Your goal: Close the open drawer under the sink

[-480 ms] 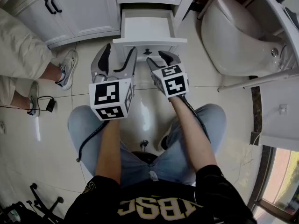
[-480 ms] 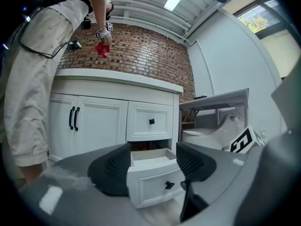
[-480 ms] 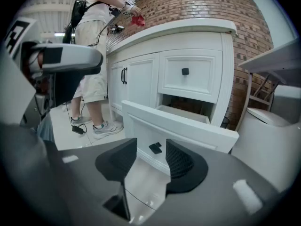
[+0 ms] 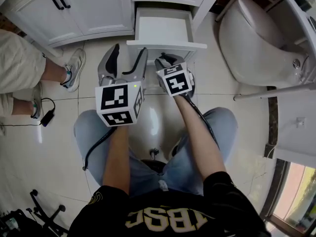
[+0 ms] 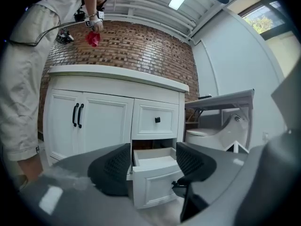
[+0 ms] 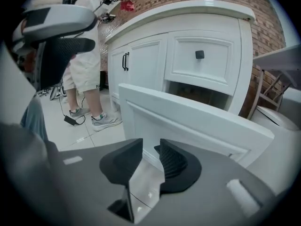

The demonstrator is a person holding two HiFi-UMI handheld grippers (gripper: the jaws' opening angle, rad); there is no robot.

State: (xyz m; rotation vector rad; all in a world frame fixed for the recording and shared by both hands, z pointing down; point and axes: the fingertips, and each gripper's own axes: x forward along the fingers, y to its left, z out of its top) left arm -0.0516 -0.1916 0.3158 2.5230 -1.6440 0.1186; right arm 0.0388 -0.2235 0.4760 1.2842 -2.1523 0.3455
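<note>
The white drawer under the sink stands pulled out of the vanity, its inside bare. In the right gripper view its front panel fills the space just ahead. My right gripper tilts down at the lower part of that front, close to it. Its jaws stand a narrow gap apart with nothing between them. My left gripper hovers to the left, short of the drawer, level and wide open. In the left gripper view, the drawer front shows between its empty jaws.
A shut drawer with a black knob sits above the open one, and double cabinet doors to its left. A person in beige shorts stands at the left by a floor cable. A toilet is on the right.
The right gripper has crept forward to the drawer front. The left gripper has barely moved. The drawer is pulled out as far as before.
</note>
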